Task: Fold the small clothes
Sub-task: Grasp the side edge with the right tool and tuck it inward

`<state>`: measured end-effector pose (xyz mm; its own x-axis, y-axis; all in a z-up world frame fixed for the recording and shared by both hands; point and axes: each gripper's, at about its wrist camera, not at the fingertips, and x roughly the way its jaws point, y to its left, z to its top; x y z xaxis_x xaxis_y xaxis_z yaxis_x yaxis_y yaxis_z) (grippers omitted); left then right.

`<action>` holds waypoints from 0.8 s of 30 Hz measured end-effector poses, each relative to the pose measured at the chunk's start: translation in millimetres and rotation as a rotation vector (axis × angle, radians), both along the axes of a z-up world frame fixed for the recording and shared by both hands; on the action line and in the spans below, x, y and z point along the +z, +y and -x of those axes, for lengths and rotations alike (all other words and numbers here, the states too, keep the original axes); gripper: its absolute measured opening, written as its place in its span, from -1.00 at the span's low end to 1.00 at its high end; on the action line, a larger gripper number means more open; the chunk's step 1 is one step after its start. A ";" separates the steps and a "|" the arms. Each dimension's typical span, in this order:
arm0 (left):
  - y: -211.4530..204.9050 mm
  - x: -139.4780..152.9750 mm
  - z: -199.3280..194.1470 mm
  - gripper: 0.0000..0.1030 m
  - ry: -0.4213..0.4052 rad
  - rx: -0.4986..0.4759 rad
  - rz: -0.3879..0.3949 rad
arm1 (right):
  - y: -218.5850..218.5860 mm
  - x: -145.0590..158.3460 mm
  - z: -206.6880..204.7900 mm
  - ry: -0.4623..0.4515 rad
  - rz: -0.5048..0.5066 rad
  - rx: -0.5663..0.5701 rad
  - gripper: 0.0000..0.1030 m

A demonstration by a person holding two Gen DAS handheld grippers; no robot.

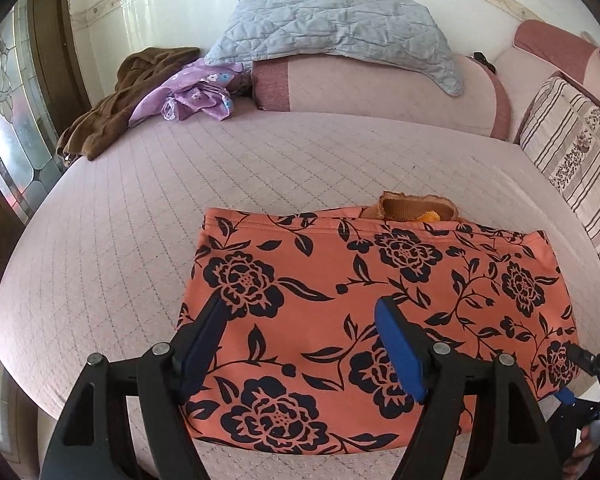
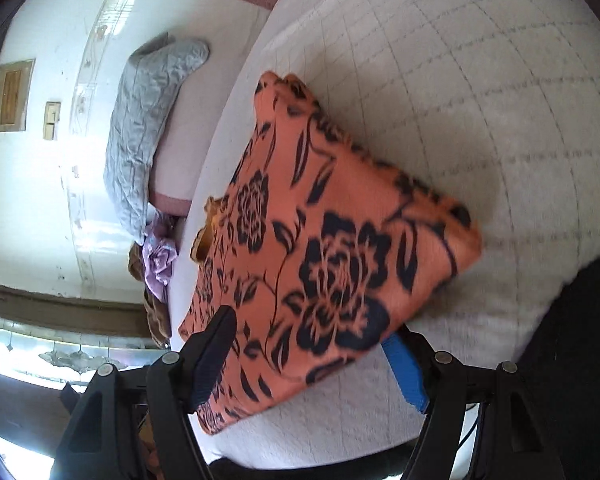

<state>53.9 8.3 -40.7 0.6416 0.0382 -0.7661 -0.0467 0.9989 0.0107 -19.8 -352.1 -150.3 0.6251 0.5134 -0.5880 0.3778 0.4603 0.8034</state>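
Orange black-flowered folded cloth [image 1: 380, 312] flat on quilted bed [image 1: 120, 208]. Left gripper [image 1: 300, 320] apart, empty; right gripper [image 2: 312, 344] apart, straddling near corner. Risk: one-layer pinch unfolds stack.

A pale pink quilted bed cover [image 1: 140, 208] with a stitched diamond grid spreads across the scene. At its far end a light blue quilted blanket [image 1: 324, 24] drapes over a long pink bolster with darker pink ends [image 1: 380, 84]. Left of the bolster lies a crumpled purple floral cloth [image 1: 198, 92], touching a heaped brown fleece garment [image 1: 116, 108]. A striped floral cushion [image 1: 576, 168] leans along the right edge. A stained-glass window [image 1: 8, 120] stands at far left.
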 end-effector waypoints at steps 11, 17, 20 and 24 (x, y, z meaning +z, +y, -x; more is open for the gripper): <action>-10.2 -10.7 -4.7 0.53 0.024 -0.008 0.004 | -5.0 6.4 -12.6 -0.025 0.061 -0.001 0.46; -32.5 -55.6 -12.9 0.60 0.114 -0.059 -0.017 | -1.4 11.3 -20.8 -0.011 0.157 0.028 0.25; -40.0 -81.6 -18.4 0.60 0.177 -0.069 -0.053 | -0.7 10.9 -22.0 -0.014 0.157 0.030 0.19; -42.2 -67.9 -16.1 0.60 0.156 -0.066 -0.039 | -0.4 14.0 -25.8 0.016 0.263 0.079 -0.72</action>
